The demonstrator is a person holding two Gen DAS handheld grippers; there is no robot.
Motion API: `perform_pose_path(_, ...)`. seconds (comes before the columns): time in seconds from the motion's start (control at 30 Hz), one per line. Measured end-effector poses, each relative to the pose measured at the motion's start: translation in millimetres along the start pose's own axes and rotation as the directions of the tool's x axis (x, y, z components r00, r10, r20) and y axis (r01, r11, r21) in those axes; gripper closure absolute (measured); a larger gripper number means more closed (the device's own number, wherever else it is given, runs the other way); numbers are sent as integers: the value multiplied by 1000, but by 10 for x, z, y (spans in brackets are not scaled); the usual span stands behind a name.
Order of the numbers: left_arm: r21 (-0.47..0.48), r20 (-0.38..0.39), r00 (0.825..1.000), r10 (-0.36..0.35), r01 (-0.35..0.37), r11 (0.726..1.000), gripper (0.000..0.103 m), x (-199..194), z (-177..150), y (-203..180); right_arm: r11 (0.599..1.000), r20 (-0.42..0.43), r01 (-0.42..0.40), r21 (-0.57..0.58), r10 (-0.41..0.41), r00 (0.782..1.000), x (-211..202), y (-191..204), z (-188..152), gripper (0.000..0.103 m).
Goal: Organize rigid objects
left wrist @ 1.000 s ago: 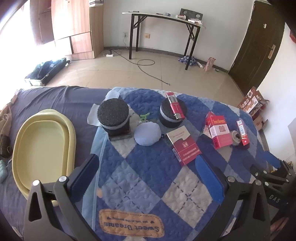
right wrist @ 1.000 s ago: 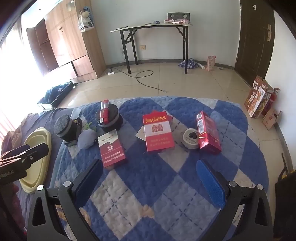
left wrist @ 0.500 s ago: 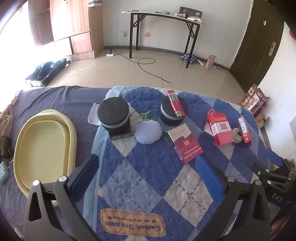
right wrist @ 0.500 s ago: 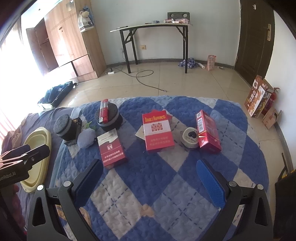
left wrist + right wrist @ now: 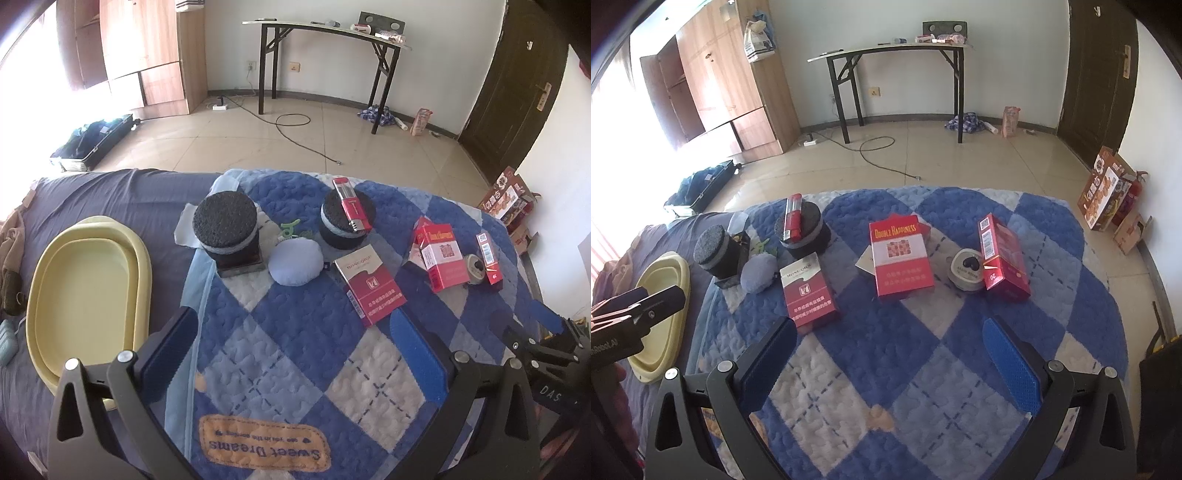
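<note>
Several rigid objects lie on a blue-and-white quilt (image 5: 295, 354). A dark red cigarette carton (image 5: 369, 286) (image 5: 809, 290), a red Double Happiness carton (image 5: 901, 254) (image 5: 441, 258) and a third red carton (image 5: 1003, 258) (image 5: 488, 258) lie flat. A round tin (image 5: 967, 271) sits between the last two. A red lighter (image 5: 351, 210) (image 5: 793, 218) rests on a black foam puck (image 5: 347, 225). A second puck (image 5: 226, 230) stands on a dark box. My left gripper (image 5: 295, 354) and right gripper (image 5: 888, 365) hover open and empty over the near quilt.
A yellow oval tray (image 5: 85, 291) (image 5: 665, 314) lies left of the quilt on a dark blue sheet. A pale blue round cushion (image 5: 295, 262) and a green clip (image 5: 290, 229) sit between the pucks. Beyond the far edge is tiled floor with a black-legged table (image 5: 897, 77).
Both views have shifted slightly back from the objects. Nothing on the quilt has moved, and both grippers stay open.
</note>
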State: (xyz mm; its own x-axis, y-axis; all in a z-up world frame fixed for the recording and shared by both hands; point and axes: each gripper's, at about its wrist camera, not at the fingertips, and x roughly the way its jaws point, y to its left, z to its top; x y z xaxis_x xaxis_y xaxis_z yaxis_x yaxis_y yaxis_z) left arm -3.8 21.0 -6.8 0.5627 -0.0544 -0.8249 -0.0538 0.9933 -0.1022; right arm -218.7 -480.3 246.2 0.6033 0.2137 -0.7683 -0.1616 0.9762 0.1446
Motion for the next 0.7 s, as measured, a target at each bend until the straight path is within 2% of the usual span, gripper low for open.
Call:
perform_pose_path(0.37,2,-6,1000,4,-4,1000,0,-2,21,-2,1000,-66,0,11,1,998,23,9,-5,0)
perform_pose_path(0.7,19,3,1000,-3,3,1000,0,-30,69,85,1000,-5,12,3,-12,1000,19,-5,-25,0)
